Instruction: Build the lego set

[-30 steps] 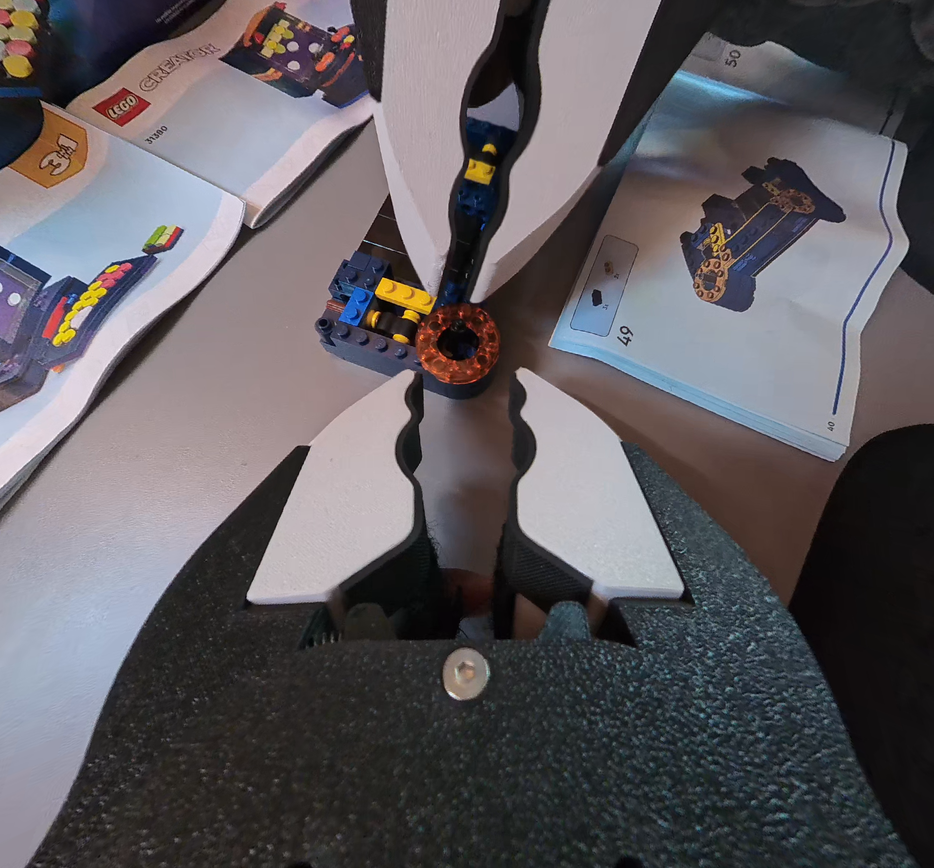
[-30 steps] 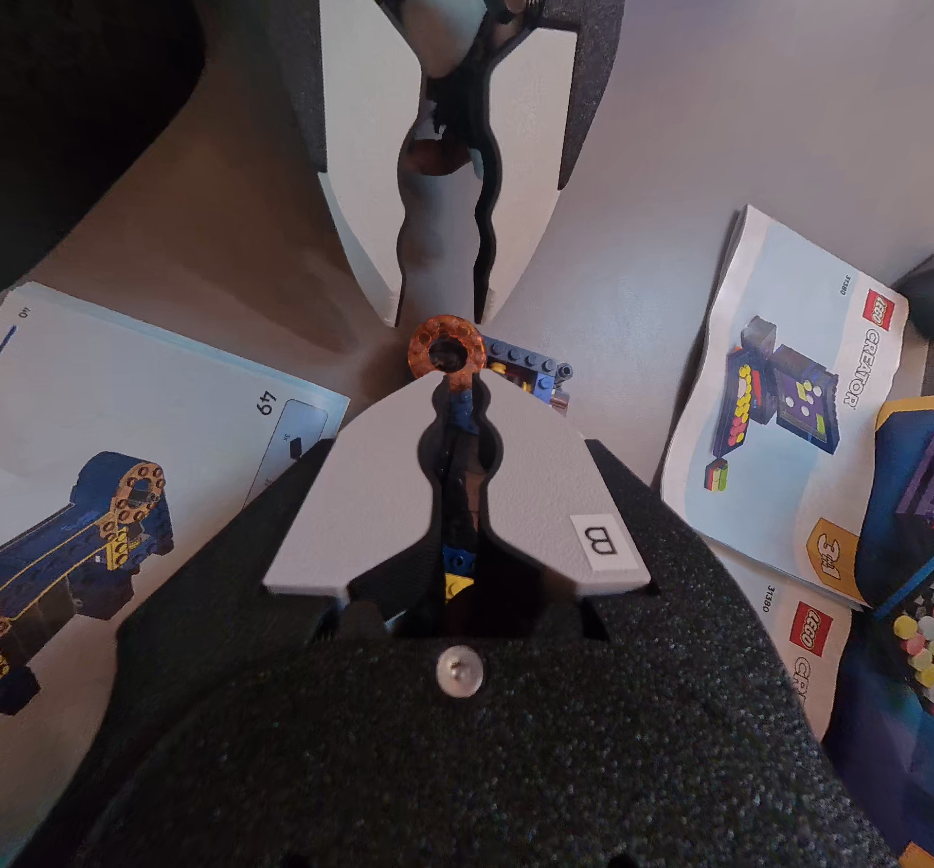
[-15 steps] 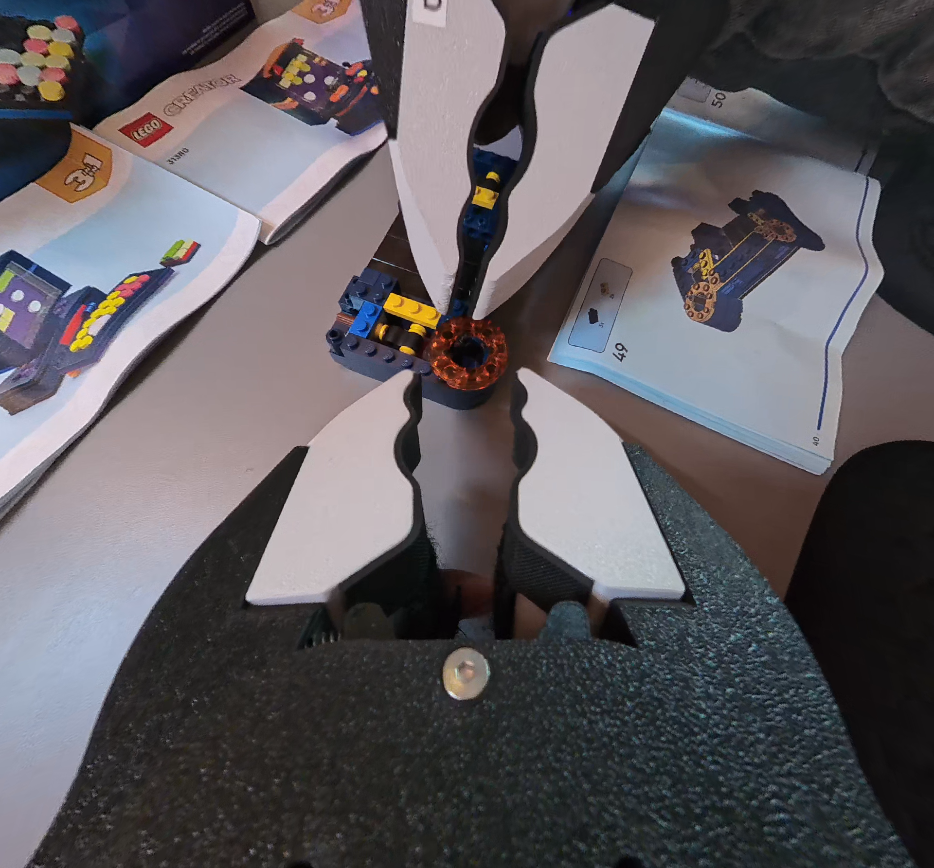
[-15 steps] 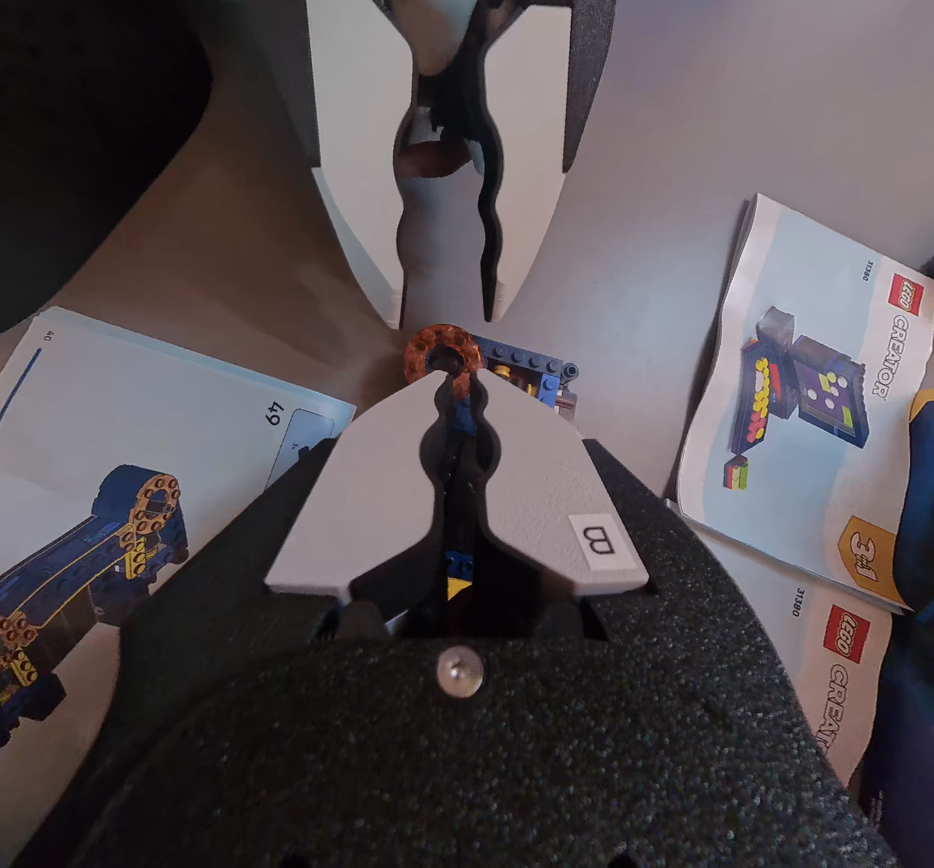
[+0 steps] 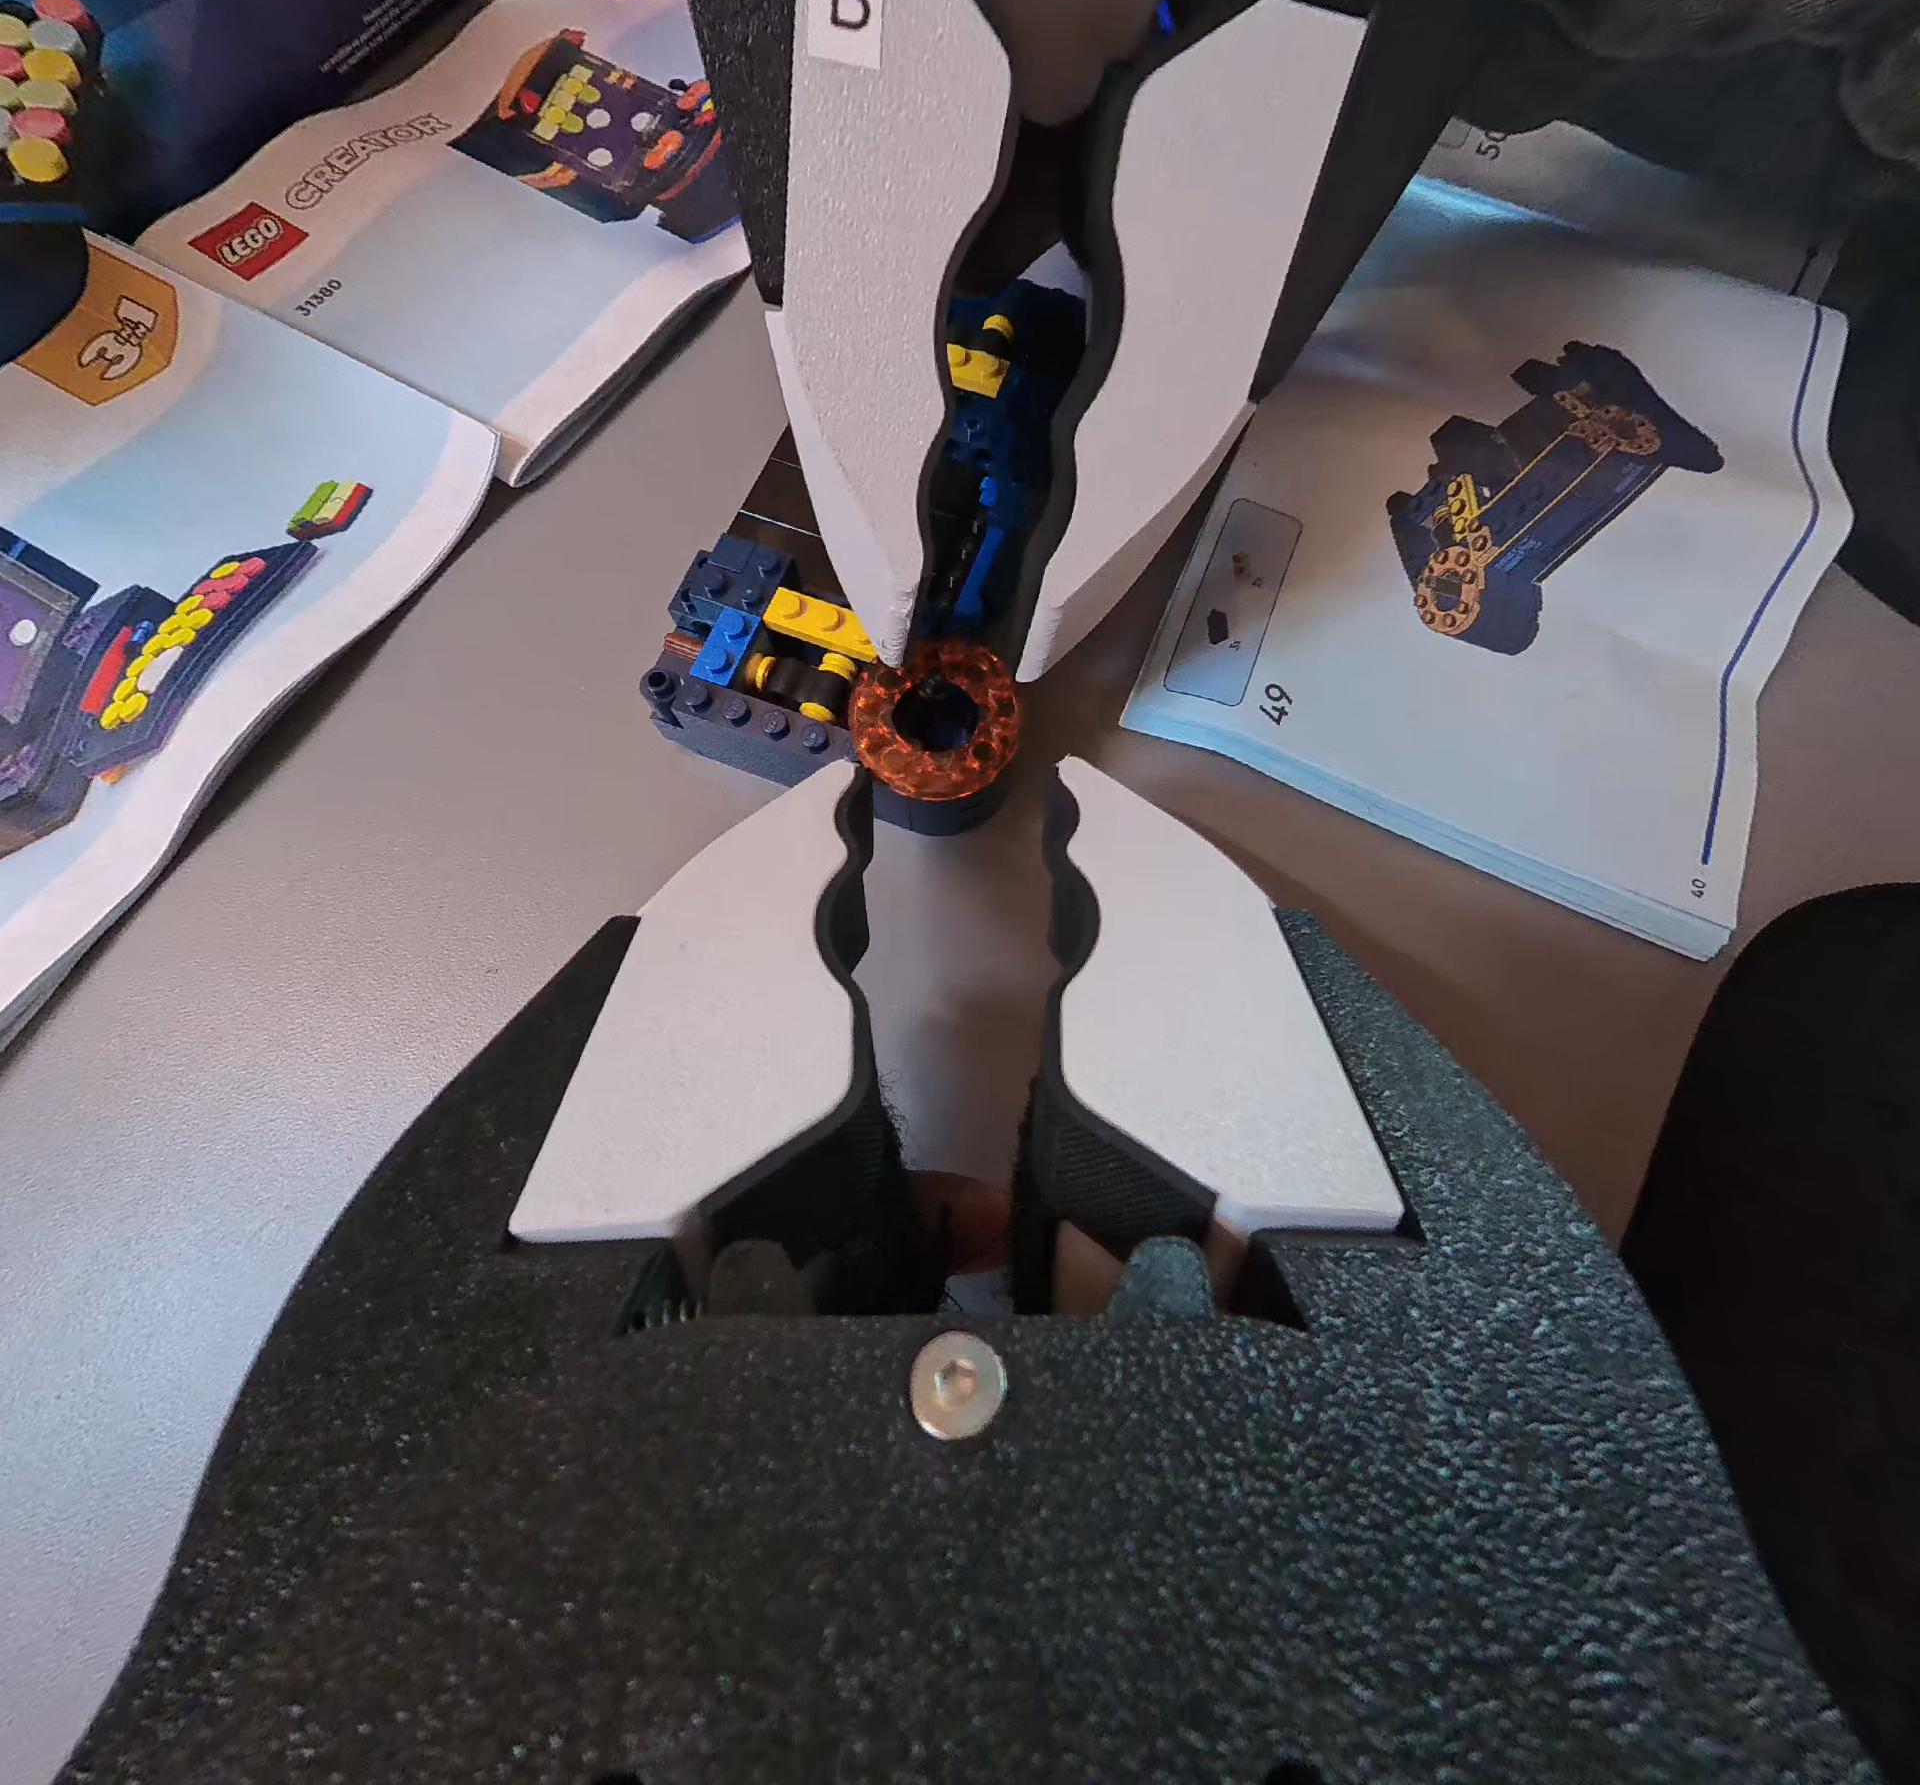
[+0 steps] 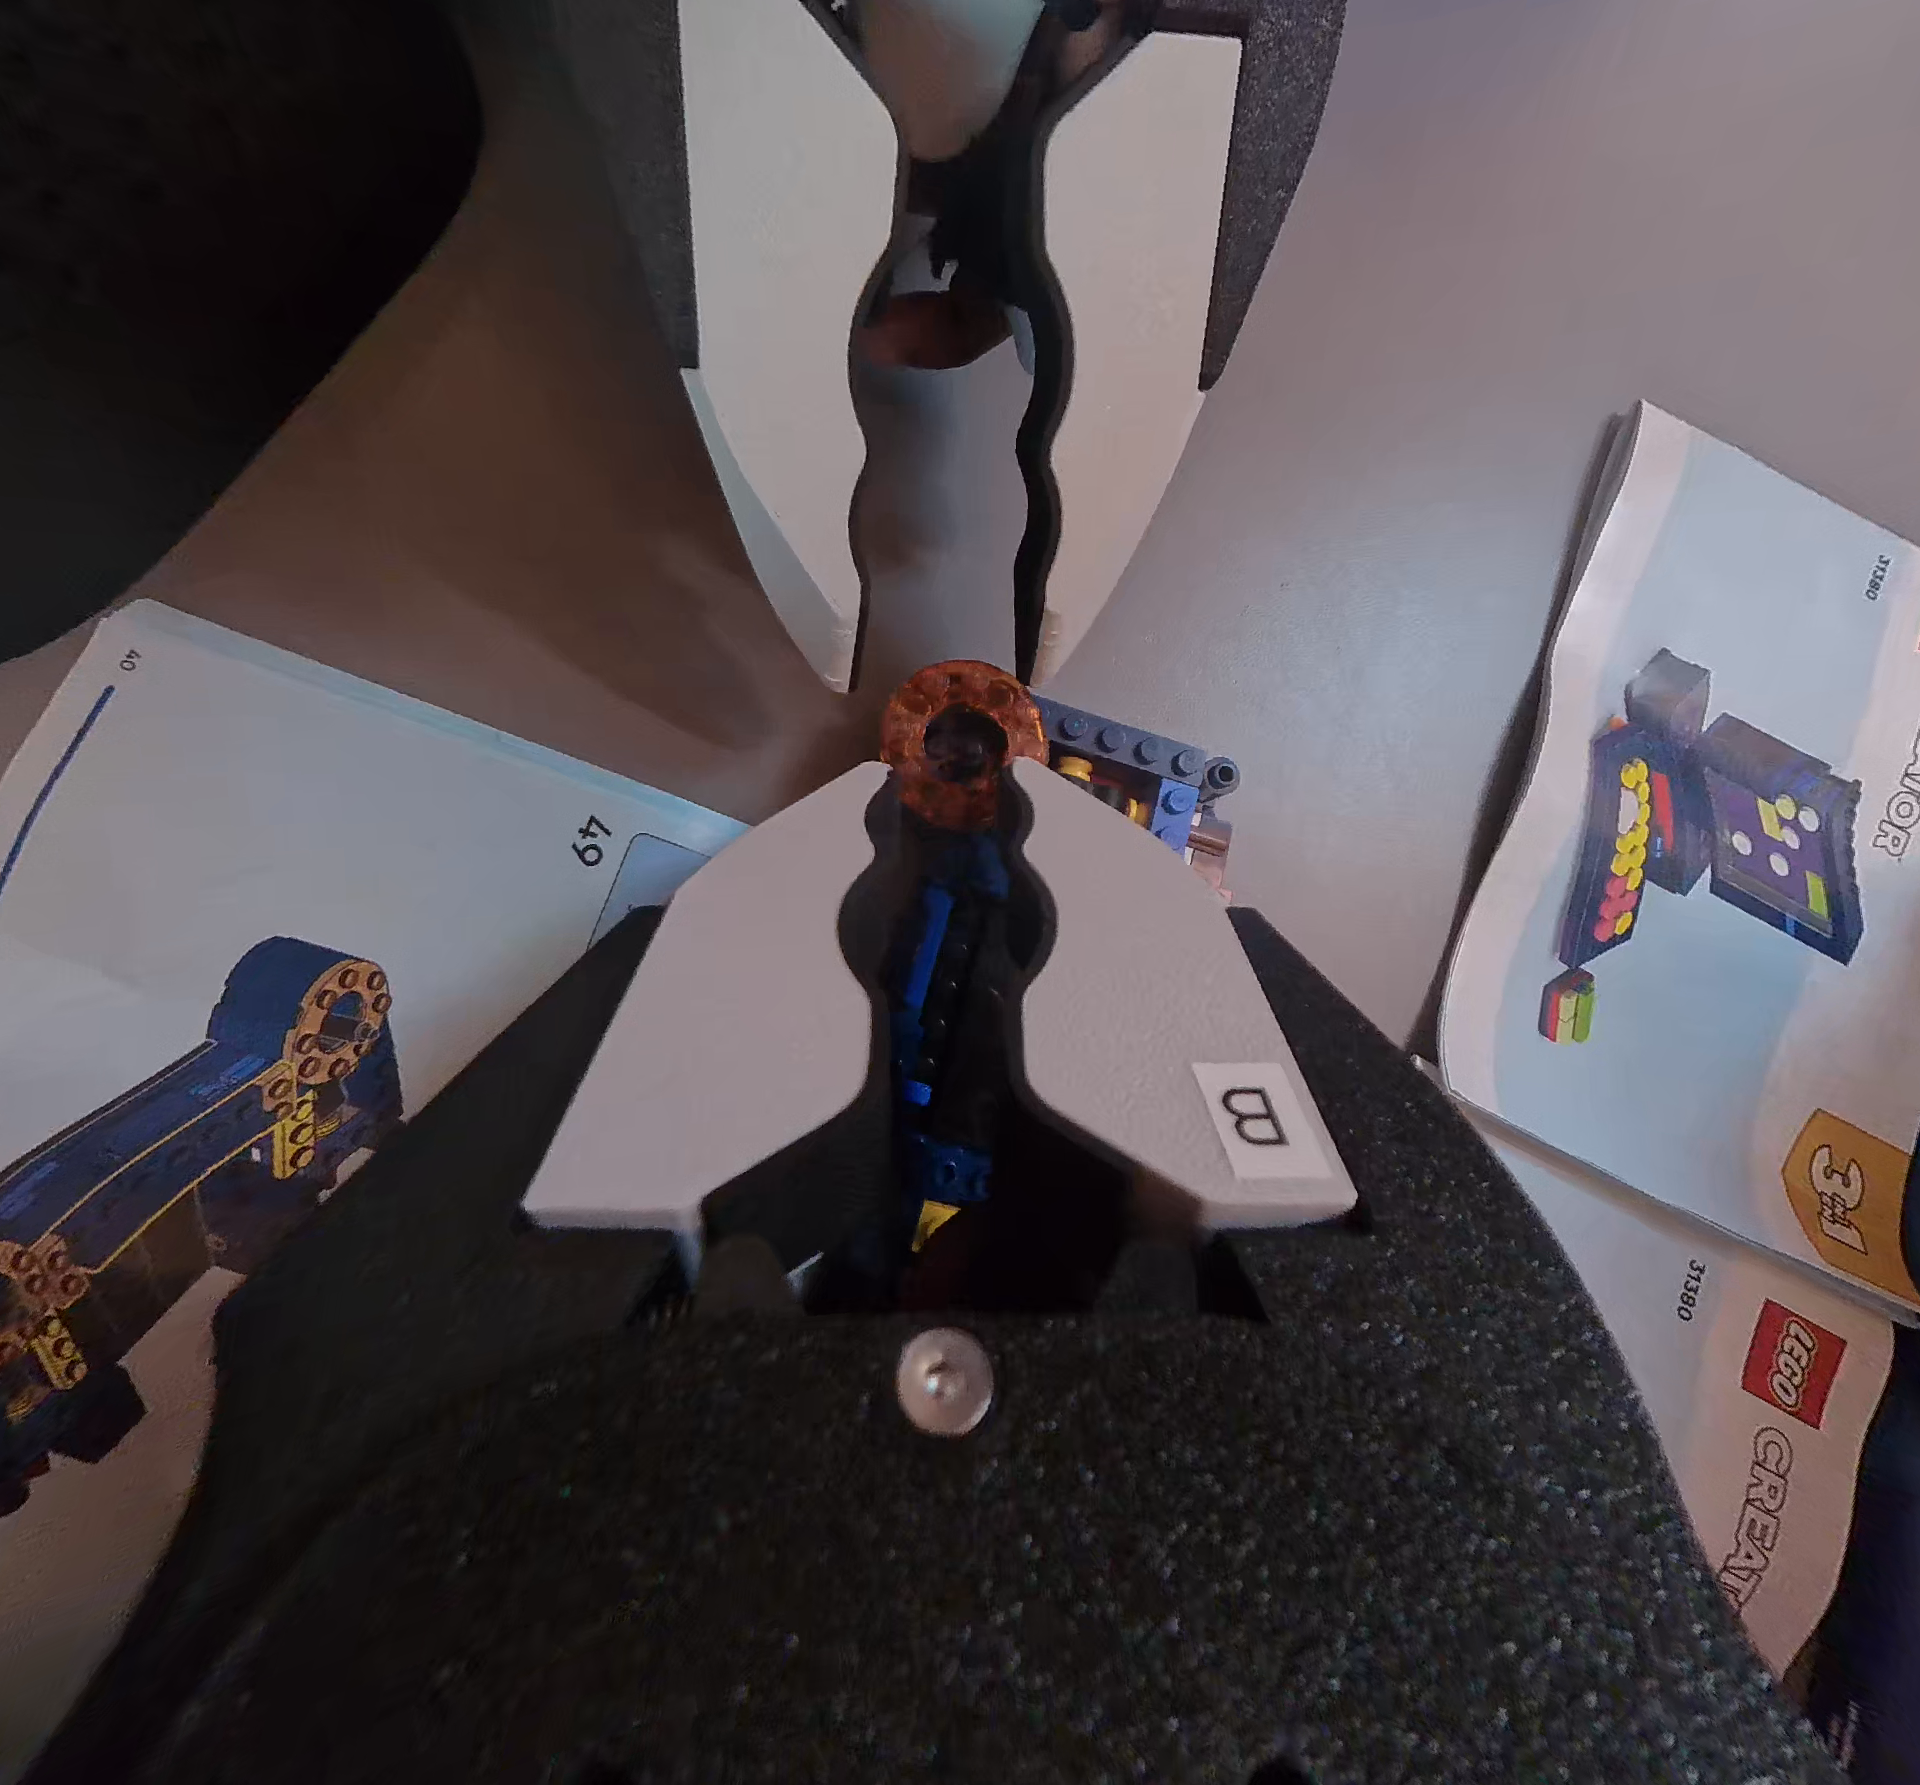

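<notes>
Here, two hand-held grippers meet nose to nose over a small dark-blue brick model (image 5: 748, 686) standing on a grey table (image 5: 343, 914). The right gripper (image 5: 961, 639) reaches in from the far side with its white fingers (image 6: 748, 987) parted around the model's blue-and-black upper part, a visible gap showing on either side. A translucent orange ring (image 5: 935, 717) sits on the model's near end, just beyond those fingertips. The left gripper (image 5: 956, 779) faces it with its jaws spread wide and nothing between them, tips just short of the ring. An open instruction booklet (image 5: 1507, 613) lies to one side, two closed booklets (image 5: 468, 270) to the other.
</notes>
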Demonstrator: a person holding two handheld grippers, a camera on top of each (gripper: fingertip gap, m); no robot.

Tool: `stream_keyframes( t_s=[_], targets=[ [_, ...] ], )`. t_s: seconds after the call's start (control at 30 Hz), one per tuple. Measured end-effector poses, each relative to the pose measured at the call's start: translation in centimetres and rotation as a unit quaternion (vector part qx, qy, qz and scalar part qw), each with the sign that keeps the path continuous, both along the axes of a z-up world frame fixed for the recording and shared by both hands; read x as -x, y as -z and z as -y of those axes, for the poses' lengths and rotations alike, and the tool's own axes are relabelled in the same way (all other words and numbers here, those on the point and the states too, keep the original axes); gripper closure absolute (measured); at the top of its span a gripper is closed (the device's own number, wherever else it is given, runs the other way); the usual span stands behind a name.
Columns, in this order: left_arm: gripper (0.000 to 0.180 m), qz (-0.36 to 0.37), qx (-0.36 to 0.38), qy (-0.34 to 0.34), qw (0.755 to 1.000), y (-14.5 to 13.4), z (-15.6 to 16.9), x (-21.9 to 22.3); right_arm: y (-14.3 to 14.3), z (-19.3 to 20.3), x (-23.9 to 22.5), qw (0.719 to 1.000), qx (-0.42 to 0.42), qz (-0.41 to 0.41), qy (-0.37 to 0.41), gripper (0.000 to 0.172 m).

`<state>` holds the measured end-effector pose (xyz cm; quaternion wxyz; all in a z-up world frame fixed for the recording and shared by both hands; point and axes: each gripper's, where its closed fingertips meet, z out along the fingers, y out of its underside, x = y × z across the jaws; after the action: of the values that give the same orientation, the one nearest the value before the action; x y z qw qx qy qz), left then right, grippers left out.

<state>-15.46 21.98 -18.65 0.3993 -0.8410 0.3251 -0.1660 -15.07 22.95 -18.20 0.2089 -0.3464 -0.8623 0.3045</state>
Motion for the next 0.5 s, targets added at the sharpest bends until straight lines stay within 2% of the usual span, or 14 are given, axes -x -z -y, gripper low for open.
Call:
stream_keyframes(
  t_s=[0.2, 0.37, 0.5],
  targets=[
    [0.149, -0.002, 0.000, -0.002, 1.000, -0.1, 0.1, 0.3, -0.2, -0.1, -0.1, 1.000, 0.000, 0.000, 0.002, 0.155],
    [0.152, 0.016, -0.023, -0.014, 1.000, -1.2, -0.2, 0.7, -0.8, -0.1, -0.1, 1.000, 0.016, -0.009, 0.007, 0.156],
    [0.167, 0.024, -0.042, -0.017, 0.999, -1.6, -0.6, 0.4, -0.8, -0.7, 0.4, 0.999, 0.017, -0.011, 0.032, 0.170]
  ],
)
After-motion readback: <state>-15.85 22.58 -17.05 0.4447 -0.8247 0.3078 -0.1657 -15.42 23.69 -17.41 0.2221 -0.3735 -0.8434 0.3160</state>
